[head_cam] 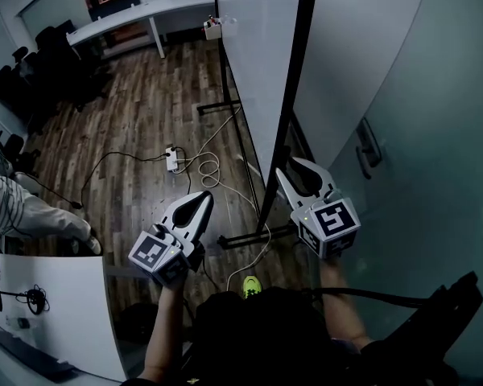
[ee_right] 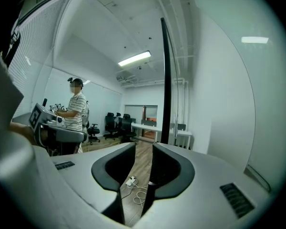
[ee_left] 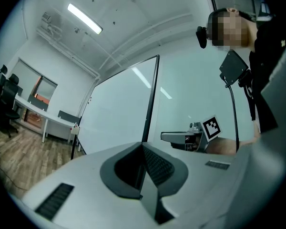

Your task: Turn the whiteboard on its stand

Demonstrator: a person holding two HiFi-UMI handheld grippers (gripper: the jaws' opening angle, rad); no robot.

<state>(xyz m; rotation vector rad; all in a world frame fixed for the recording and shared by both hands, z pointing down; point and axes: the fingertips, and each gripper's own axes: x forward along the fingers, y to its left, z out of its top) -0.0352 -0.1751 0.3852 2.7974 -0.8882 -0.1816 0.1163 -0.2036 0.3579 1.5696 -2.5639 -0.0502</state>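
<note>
The whiteboard (head_cam: 258, 63) stands edge-on in front of me, its black frame edge (head_cam: 294, 79) running down to the stand's foot (head_cam: 241, 238) on the floor. My left gripper (head_cam: 203, 202) hangs left of that edge with its jaws shut and empty. My right gripper (head_cam: 298, 167) is just right of the edge, jaws open. In the right gripper view the frame edge (ee_right: 165, 80) rises beyond the open jaws (ee_right: 144, 147), and only floor shows between them. The left gripper view shows the board's white face (ee_left: 119, 109) past the shut jaws (ee_left: 142, 149).
A power strip (head_cam: 172, 159) with loose cables lies on the wood floor left of the stand. A person in a striped shirt (head_cam: 16, 207) sits at the left by a white table (head_cam: 56, 296). A long desk (head_cam: 137, 14) and chairs (head_cam: 16, 79) stand behind. A wall with a handle (head_cam: 369, 147) closes the right.
</note>
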